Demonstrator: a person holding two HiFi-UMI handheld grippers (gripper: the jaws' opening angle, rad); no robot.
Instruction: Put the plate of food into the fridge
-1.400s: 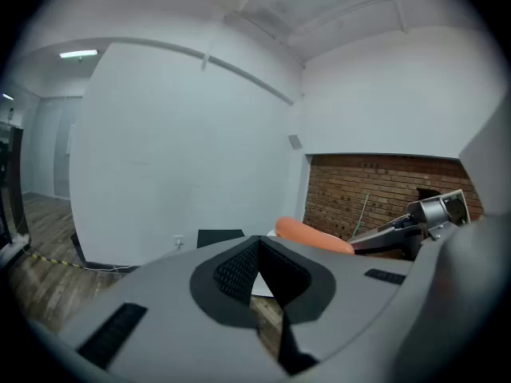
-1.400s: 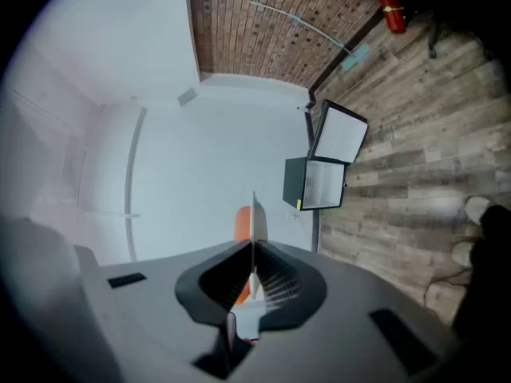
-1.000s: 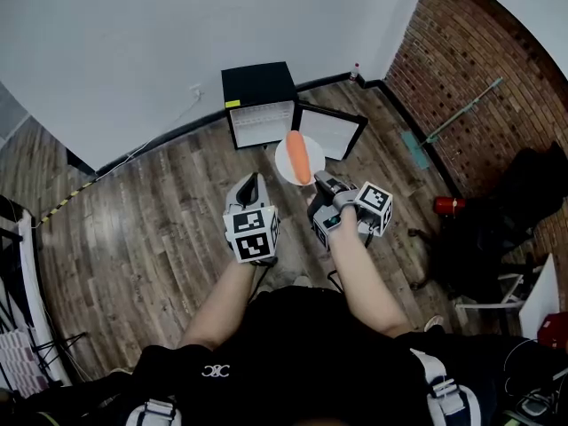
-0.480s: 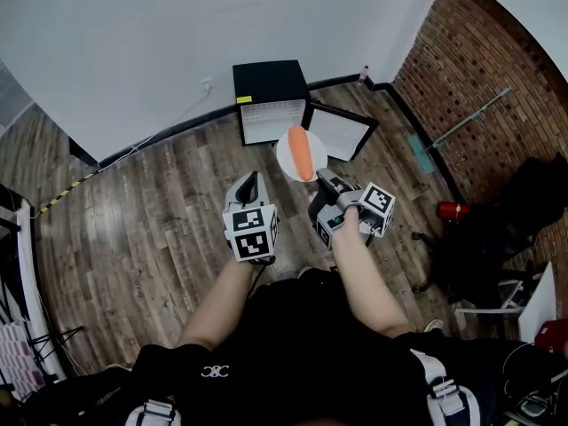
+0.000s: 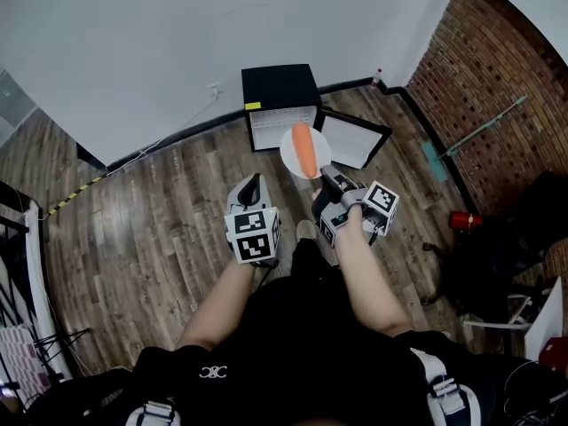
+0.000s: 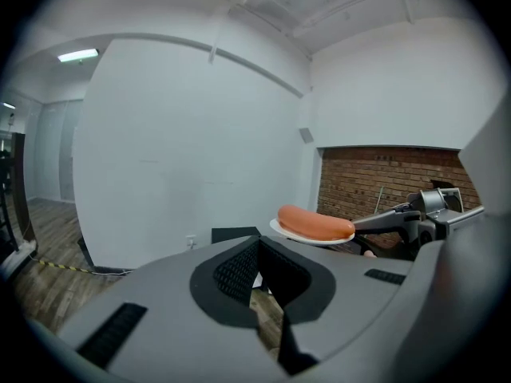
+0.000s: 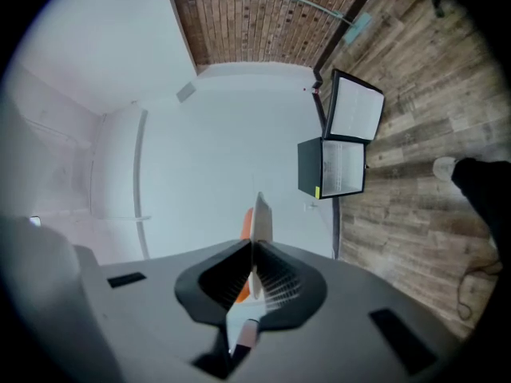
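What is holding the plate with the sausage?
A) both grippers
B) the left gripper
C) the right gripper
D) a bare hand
C: the right gripper is shut on the rim of the plate, while the left gripper is shut on nothing.

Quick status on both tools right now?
Left tool: closed, empty.
Right tool: closed on the round white plate carrying an orange sausage.

Plate before the fridge
Fridge (image 5: 279, 87) stands against the wall (image 5: 160, 51); sausage (image 5: 304, 147) lies on the plate (image 5: 288, 155); left tool (image 5: 251, 185) left of right tool (image 5: 327, 174).
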